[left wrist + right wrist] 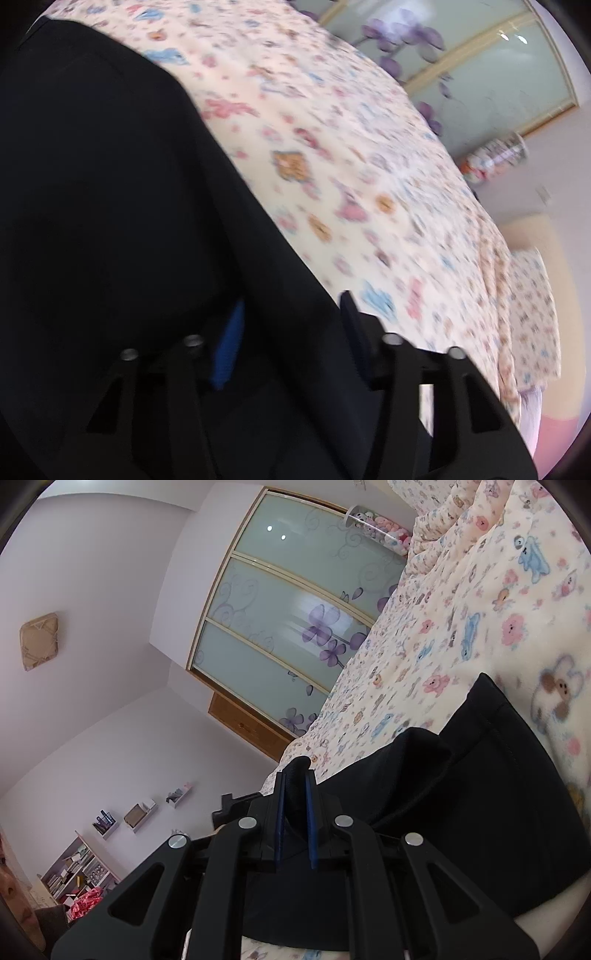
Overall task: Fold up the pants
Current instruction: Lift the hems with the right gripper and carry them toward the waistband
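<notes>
Left claw [291, 328] is hovering over the black pants [110, 184], fingers partly spread with cloth lying between them; blur hides whether the pads are pressing, so I cannot tell if it is gripping. Pants are lying across the patterned bed [351, 166]. Right claw [294, 812] is pinching a bunched edge of the pants tight between its blue pads [309, 823], lifting it off the bed. One risk, I judge: if the left side is grabbing only a loose layer, the fold could be dragging crooked, or the right's thin bite could be slipping free.
</notes>
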Demonstrator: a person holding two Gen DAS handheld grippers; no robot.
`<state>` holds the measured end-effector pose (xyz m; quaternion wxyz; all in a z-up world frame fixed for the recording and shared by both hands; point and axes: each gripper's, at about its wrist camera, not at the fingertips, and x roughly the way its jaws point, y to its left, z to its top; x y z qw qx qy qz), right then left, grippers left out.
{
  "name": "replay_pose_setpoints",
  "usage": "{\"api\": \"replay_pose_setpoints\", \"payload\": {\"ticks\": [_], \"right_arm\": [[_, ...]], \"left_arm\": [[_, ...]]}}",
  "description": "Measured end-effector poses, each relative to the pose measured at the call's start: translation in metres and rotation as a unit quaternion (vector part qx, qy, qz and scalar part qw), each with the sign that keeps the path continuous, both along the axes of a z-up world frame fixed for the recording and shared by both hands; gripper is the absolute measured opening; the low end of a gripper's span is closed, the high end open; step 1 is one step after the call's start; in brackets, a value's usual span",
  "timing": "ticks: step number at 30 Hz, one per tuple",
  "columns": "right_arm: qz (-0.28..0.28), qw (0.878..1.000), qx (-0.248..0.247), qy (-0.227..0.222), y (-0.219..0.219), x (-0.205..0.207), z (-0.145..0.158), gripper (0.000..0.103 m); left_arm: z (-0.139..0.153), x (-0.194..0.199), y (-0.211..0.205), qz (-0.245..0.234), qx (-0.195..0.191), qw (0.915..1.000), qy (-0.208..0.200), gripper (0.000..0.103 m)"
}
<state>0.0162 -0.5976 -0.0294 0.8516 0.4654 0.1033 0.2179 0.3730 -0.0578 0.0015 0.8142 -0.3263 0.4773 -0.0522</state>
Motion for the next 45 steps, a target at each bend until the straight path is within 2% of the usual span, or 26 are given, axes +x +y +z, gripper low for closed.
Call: {"api": "replay_pose_setpoints", "payload": {"ticks": [2, 3, 4, 10, 14, 16, 17, 20, 22, 23, 25, 26, 28, 30, 33, 34, 36, 38, 39, 41, 43, 45], "right_arm": [[0.001, 1.000, 0.001, 0.000, 0.000, -0.001, 0.000, 0.011], [0.001, 1.000, 0.001, -0.001, -0.001, -0.001, -0.001, 0.011], [0.000, 1.000, 0.001, -0.001, -0.001, -0.002, -0.001, 0.011], [-0.025, 1.000, 0.005, 0.013, -0.005, -0.007, 0.000, 0.011], [-0.056, 0.996, -0.033, 0.059, -0.017, 0.011, 0.026, 0.011], [-0.065, 0.995, -0.049, 0.066, -0.026, 0.027, 0.048, 0.010], [-0.068, 0.994, -0.054, 0.060, -0.029, 0.030, 0.057, 0.011], [-0.077, 0.992, -0.095, -0.001, -0.030, 0.021, 0.095, 0.010], [-0.083, 0.988, -0.129, -0.005, -0.026, 0.006, 0.101, 0.011], [-0.085, 0.986, -0.140, 0.016, -0.024, 0.000, 0.094, 0.011], [-0.088, 0.980, -0.160, 0.082, -0.024, -0.007, 0.070, 0.011], [-0.085, 0.974, -0.162, 0.132, -0.024, -0.011, 0.047, 0.011], [-0.084, 0.966, -0.155, 0.190, -0.022, -0.023, 0.019, 0.011], [-0.083, 0.961, -0.154, 0.212, -0.019, -0.034, 0.010, 0.011], [-0.080, 0.953, -0.164, 0.241, -0.011, -0.050, 0.012, 0.012], [-0.079, 0.951, -0.164, 0.251, -0.011, -0.053, 0.014, 0.018], [-0.086, 0.943, -0.154, 0.282, -0.012, -0.065, 0.019, 0.046], [-0.087, 0.945, -0.134, 0.284, -0.013, -0.079, 0.027, 0.050], [-0.087, 0.948, -0.119, 0.283, -0.015, -0.085, 0.030, 0.050], [-0.085, 0.950, -0.061, 0.294, -0.020, -0.095, 0.033, 0.050], [-0.077, 0.943, 0.004, 0.323, -0.025, -0.100, 0.030, 0.050], [-0.079, 0.929, 0.036, 0.360, -0.024, -0.100, 0.026, 0.050]], "left_arm": [[-0.003, 0.002, 0.007, 0.016, -0.010, 0.9998, -0.004, 0.033], [-0.003, 0.002, 0.011, 0.020, -0.012, 0.9997, -0.007, 0.016], [-0.002, 0.000, 0.013, 0.019, -0.007, 0.9998, -0.010, 0.008], [0.025, -0.036, 0.024, 0.031, -0.002, 0.9978, -0.059, 0.004], [0.067, -0.072, 0.029, 0.029, 0.021, 0.9931, -0.111, 0.004], [0.096, -0.103, 0.035, 0.037, 0.041, 0.9866, -0.153, 0.005], [0.106, -0.119, 0.040, 0.043, 0.036, 0.9835, -0.172, 0.005], [0.119, -0.171, 0.054, 0.056, 0.020, 0.9748, -0.215, 0.007], [0.111, -0.222, 0.057, 0.054, 0.046, 0.9688, -0.237, 0.008], [0.103, -0.238, 0.057, 0.050, 0.056, 0.9683, -0.238, 0.009], [0.071, -0.274, 0.057, 0.032, 0.067, 0.9733, -0.217, 0.010], [0.060, -0.282, 0.057, 0.028, 0.066, 0.9759, -0.206, 0.010], [0.029, -0.299, 0.061, 0.024, 0.043, 0.9841, -0.170, 0.010], [0.011, -0.312, 0.062, 0.021, 0.028, 0.9878, -0.152, 0.010], [0.002, -0.316, 0.058, 0.012, 0.027, 0.9885, -0.148, 0.009], [0.001, -0.316, 0.057, 0.011, 0.028, 0.9884, -0.149, 0.009], [0.002, -0.317, 0.057, 0.009, 0.024, 0.9884, -0.149, 0.009], [0.005, -0.320, 0.059, 0.004, 0.021, 0.9881, -0.152, 0.012], [0.004, -0.322, 0.060, 0.002, 0.019, 0.9878, -0.155, 0.017], [0.008, -0.330, 0.065, 0.000, 0.023, 0.9857, -0.167, 0.026], [0.011, -0.339, 0.070, -0.003, 0.031, 0.9832, -0.180, 0.040], [0.015, -0.349, 0.076, -0.006, 0.040, 0.9797, -0.196, 0.045]]}}
